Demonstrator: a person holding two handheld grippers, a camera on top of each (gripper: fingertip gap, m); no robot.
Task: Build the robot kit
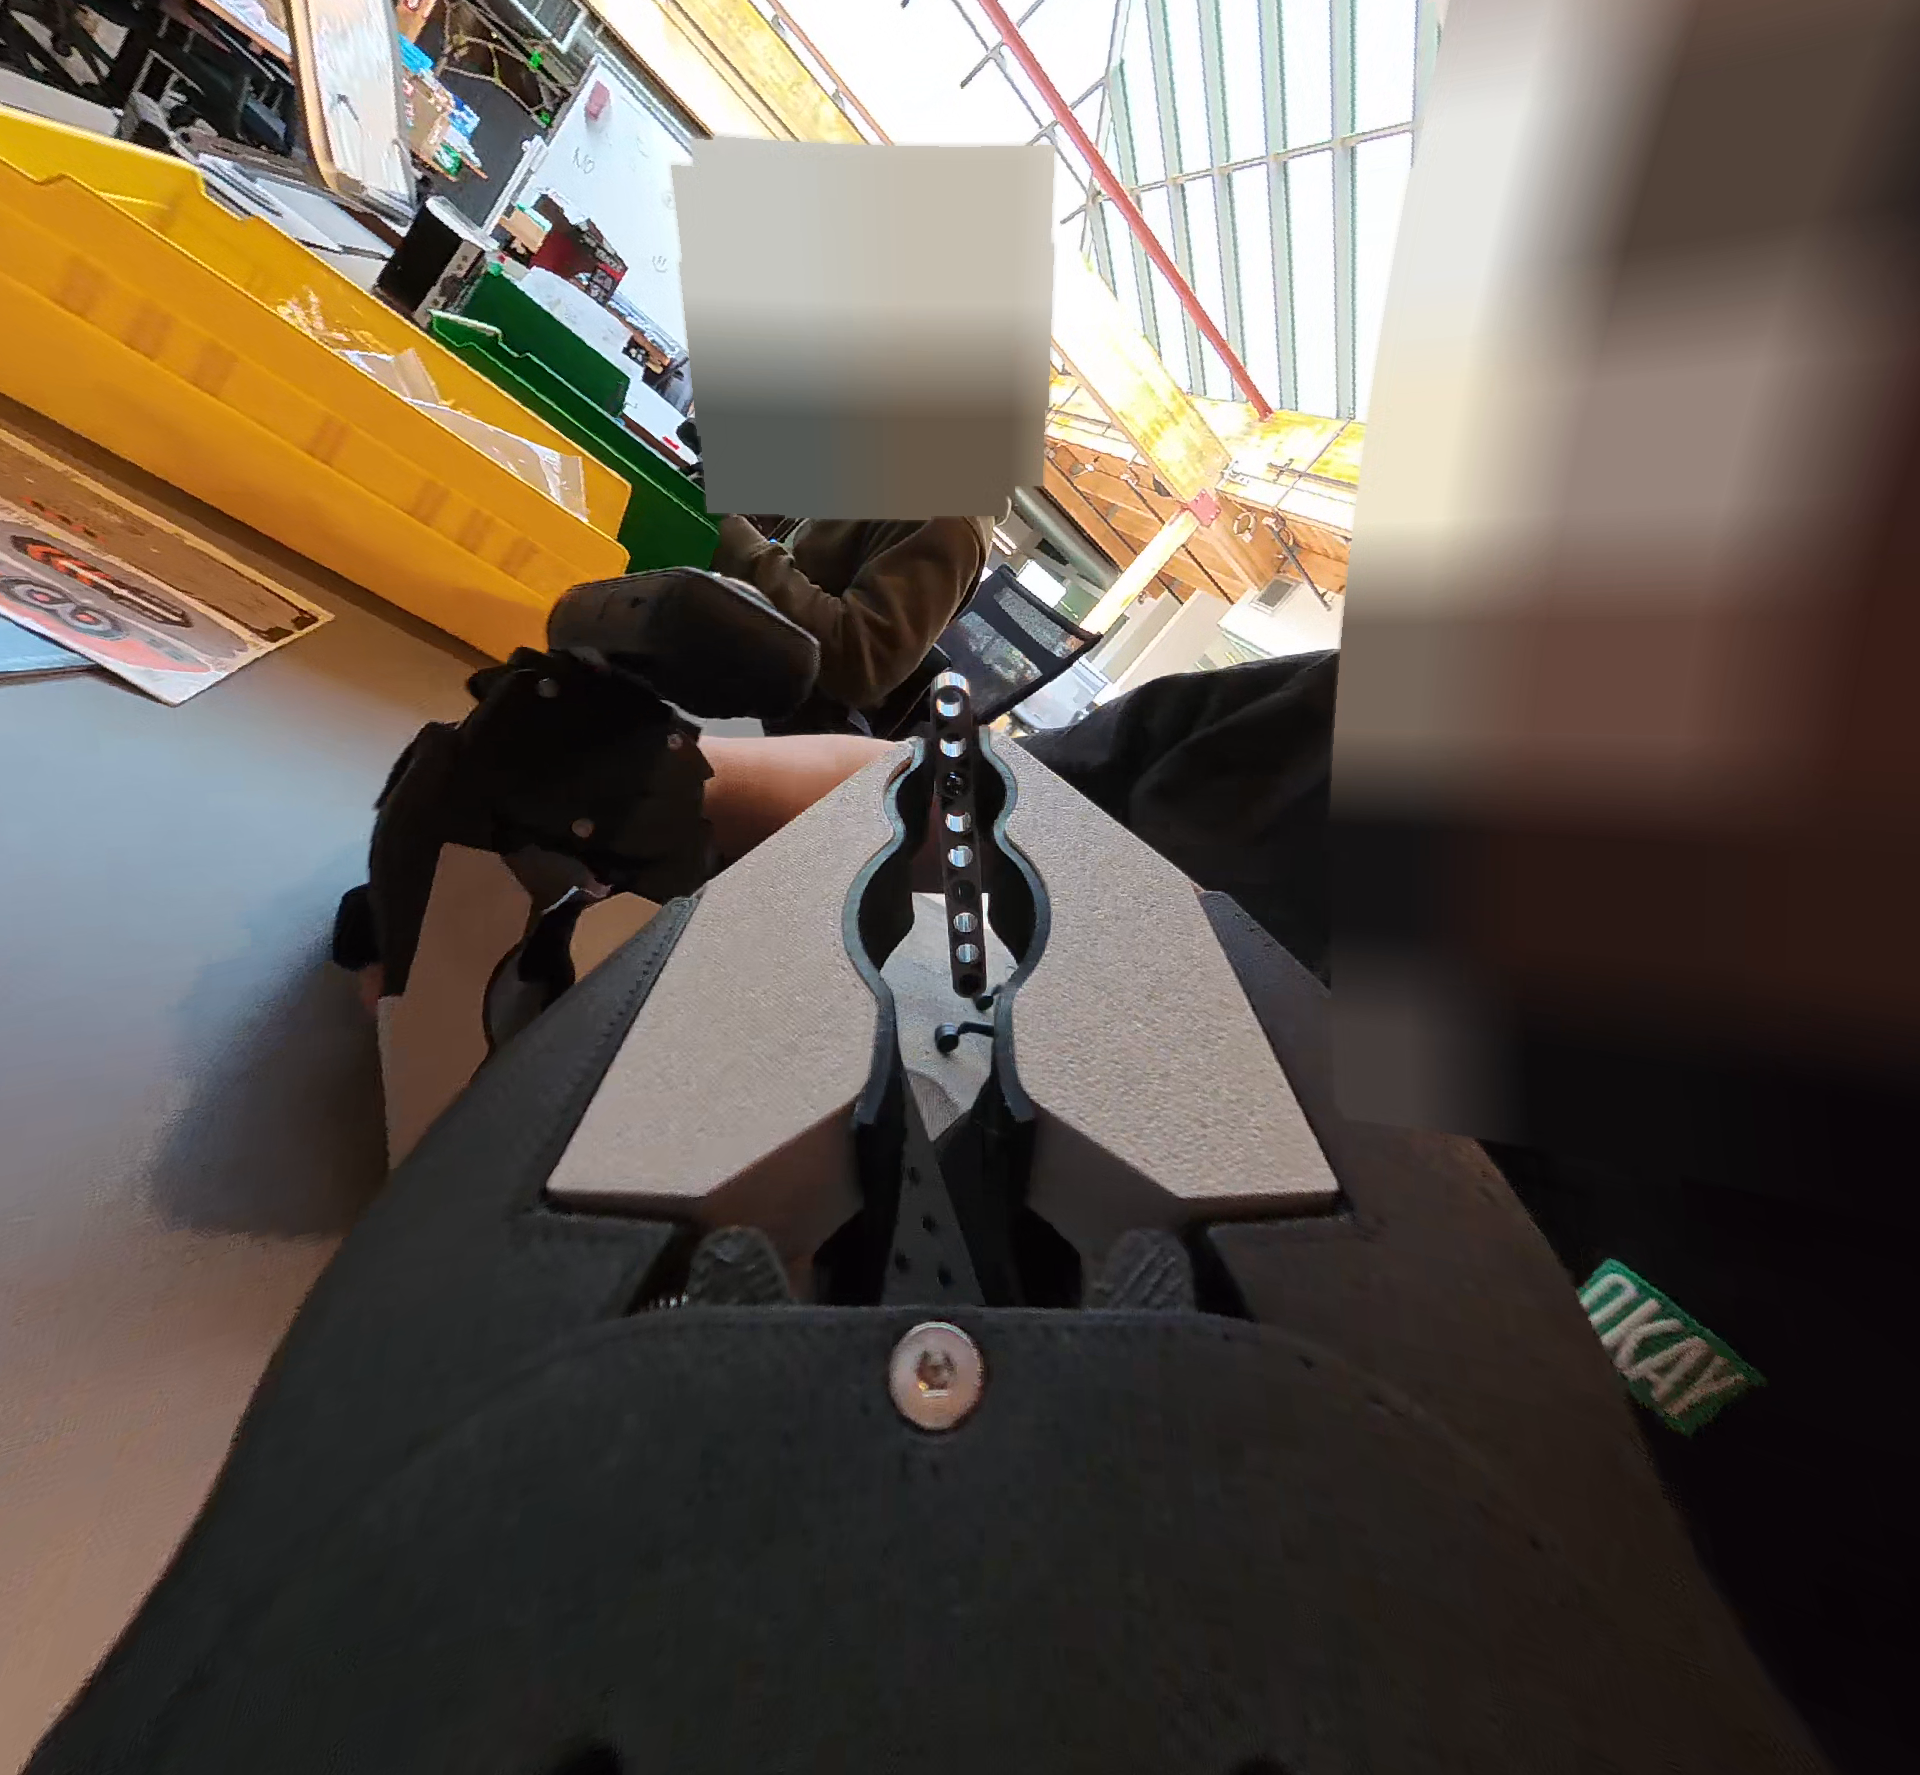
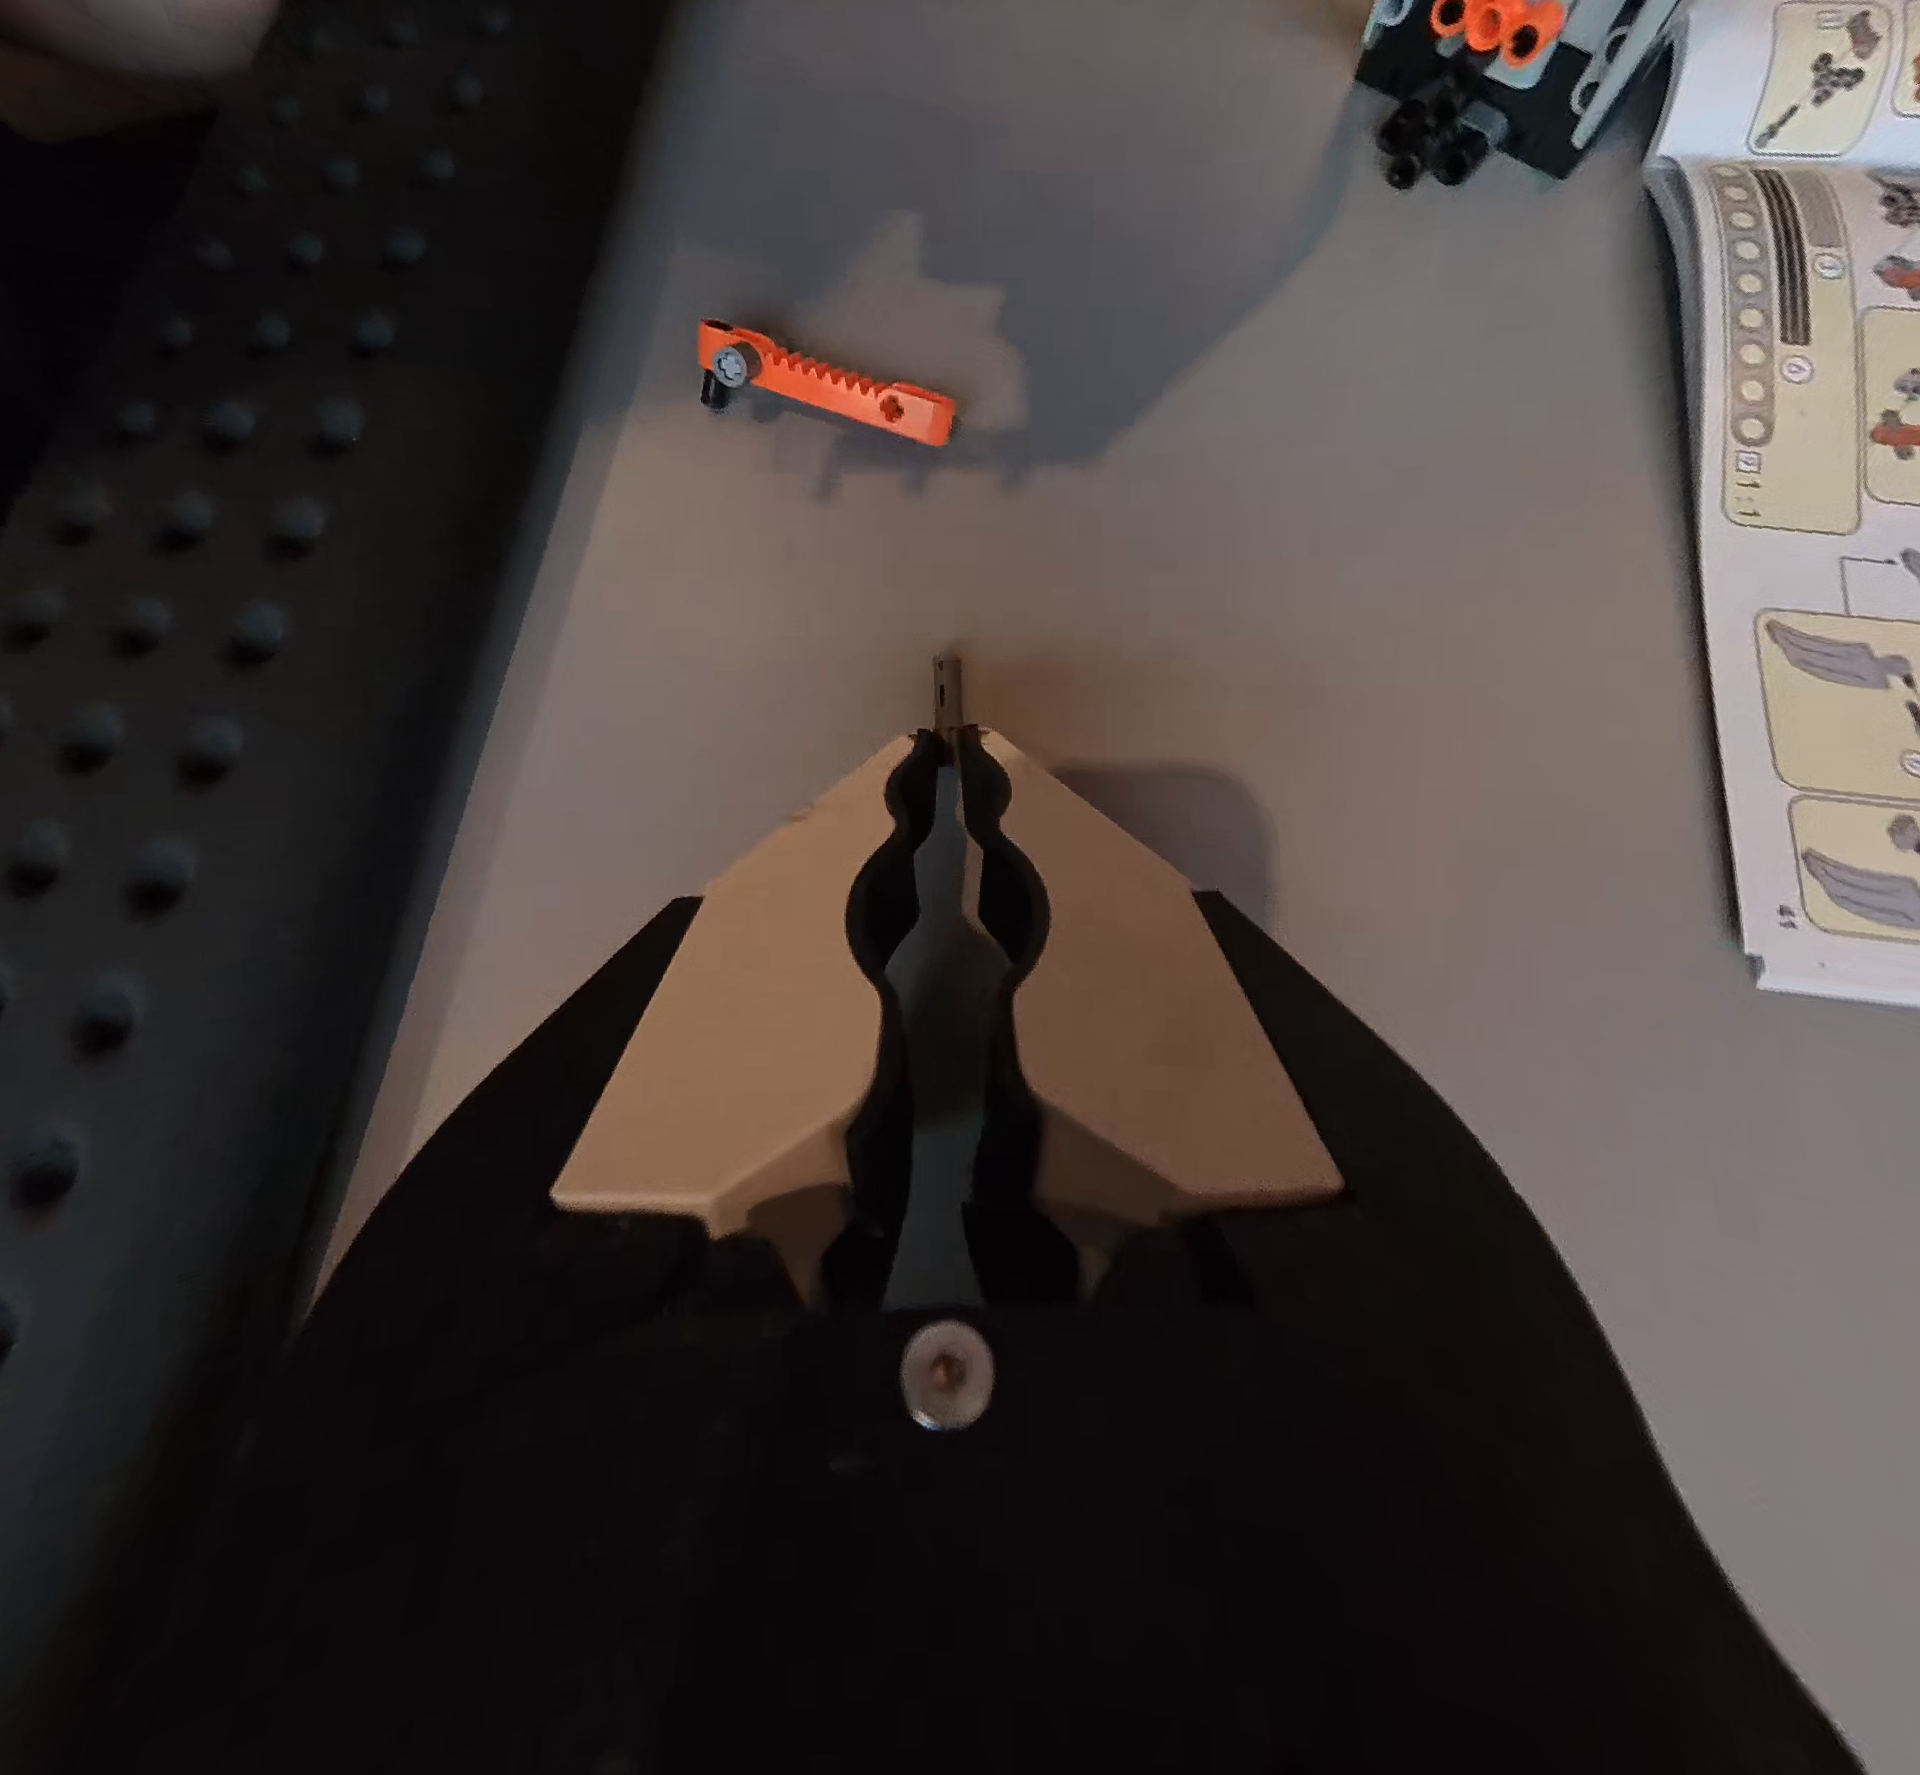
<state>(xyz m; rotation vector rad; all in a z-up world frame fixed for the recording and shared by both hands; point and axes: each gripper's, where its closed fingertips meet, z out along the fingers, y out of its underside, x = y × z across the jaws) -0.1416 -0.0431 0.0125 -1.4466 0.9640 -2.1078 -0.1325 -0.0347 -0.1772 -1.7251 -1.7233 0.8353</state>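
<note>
My left gripper is shut on a slim black beam with a row of holes. The beam stands up between the jaws and pokes past the tips, raised off the grey table. The other gripper shows to its left, pointing down at the table. In the right wrist view my right gripper is shut on a small grey pin that sticks out of its tips, just above the table. An orange toothed rack piece with a grey and black pin at one end lies ahead to the left.
A grey, black and orange block assembly stands at the far right beside an open instruction booklet. A black studded mat runs along the left. Stacked yellow bins, a green bin and a seated person lie beyond.
</note>
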